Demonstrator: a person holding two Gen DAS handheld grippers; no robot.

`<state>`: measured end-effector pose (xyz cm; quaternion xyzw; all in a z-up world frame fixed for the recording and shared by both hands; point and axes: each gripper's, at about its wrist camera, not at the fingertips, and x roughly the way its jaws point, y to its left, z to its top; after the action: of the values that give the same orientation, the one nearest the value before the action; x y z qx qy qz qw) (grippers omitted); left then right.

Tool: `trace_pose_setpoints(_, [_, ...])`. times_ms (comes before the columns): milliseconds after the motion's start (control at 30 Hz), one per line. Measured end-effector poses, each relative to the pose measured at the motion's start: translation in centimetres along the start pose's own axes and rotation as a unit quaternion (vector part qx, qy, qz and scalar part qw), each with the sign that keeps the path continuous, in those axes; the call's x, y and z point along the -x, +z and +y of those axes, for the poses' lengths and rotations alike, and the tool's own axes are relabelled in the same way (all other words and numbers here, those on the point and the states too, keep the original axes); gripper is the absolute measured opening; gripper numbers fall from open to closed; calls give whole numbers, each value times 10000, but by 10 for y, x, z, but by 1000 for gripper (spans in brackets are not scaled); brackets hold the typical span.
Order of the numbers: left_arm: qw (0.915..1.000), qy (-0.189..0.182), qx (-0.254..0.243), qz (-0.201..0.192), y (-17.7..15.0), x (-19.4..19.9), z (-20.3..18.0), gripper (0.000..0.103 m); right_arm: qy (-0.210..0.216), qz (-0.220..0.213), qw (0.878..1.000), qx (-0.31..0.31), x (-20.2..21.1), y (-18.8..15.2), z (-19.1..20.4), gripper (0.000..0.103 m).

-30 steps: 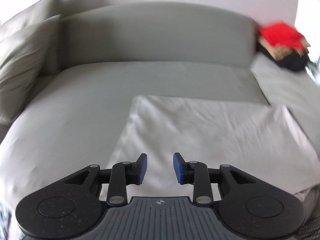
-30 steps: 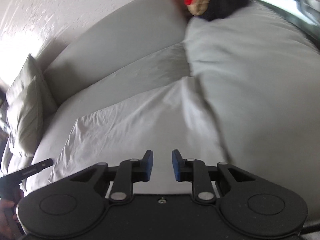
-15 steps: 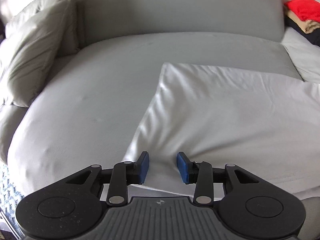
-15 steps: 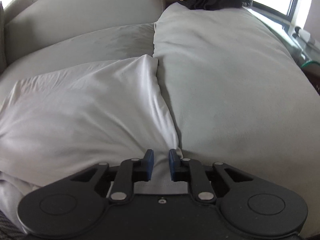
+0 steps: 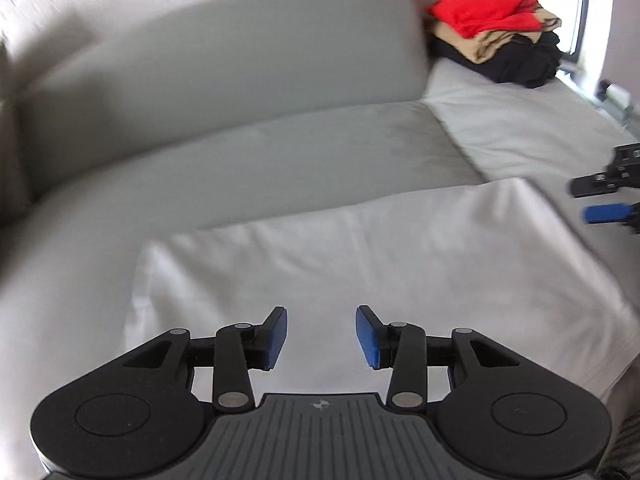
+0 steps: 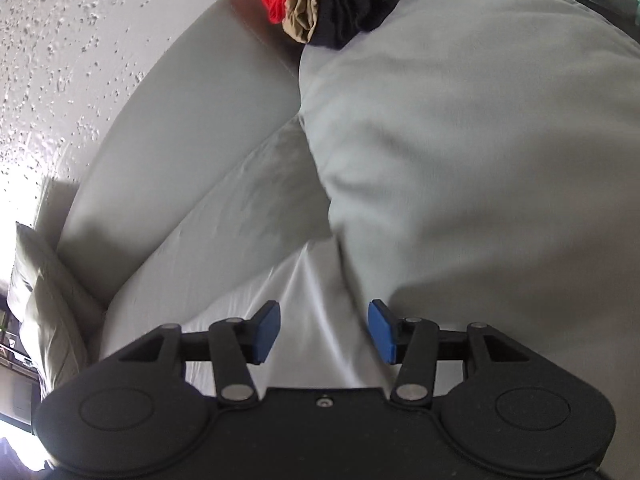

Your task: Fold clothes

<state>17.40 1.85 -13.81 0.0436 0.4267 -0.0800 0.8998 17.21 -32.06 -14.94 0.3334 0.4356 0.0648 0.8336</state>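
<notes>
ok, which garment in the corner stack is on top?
The red one. It sits above the tan garment, which lies on the black one at the bottom of the pile.

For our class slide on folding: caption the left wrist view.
Left gripper, jaws open, above a white cloth on a grey sofa; folded clothes stacked behind.

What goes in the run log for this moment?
left gripper: opening, empty | right gripper: opening, empty | white cloth: flat on sofa
</notes>
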Motion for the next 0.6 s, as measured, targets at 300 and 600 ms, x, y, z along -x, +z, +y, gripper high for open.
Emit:
trace_pose_setpoints(300, [9959,-351,688,466,-7,-24,8,43,91,708,9974,127,-46,14,-7,40])
trace_pose_setpoints(600, [9967,-334,619,409,-5,-31,8,46,739,658,9946,-301,-54,26,-18,38])
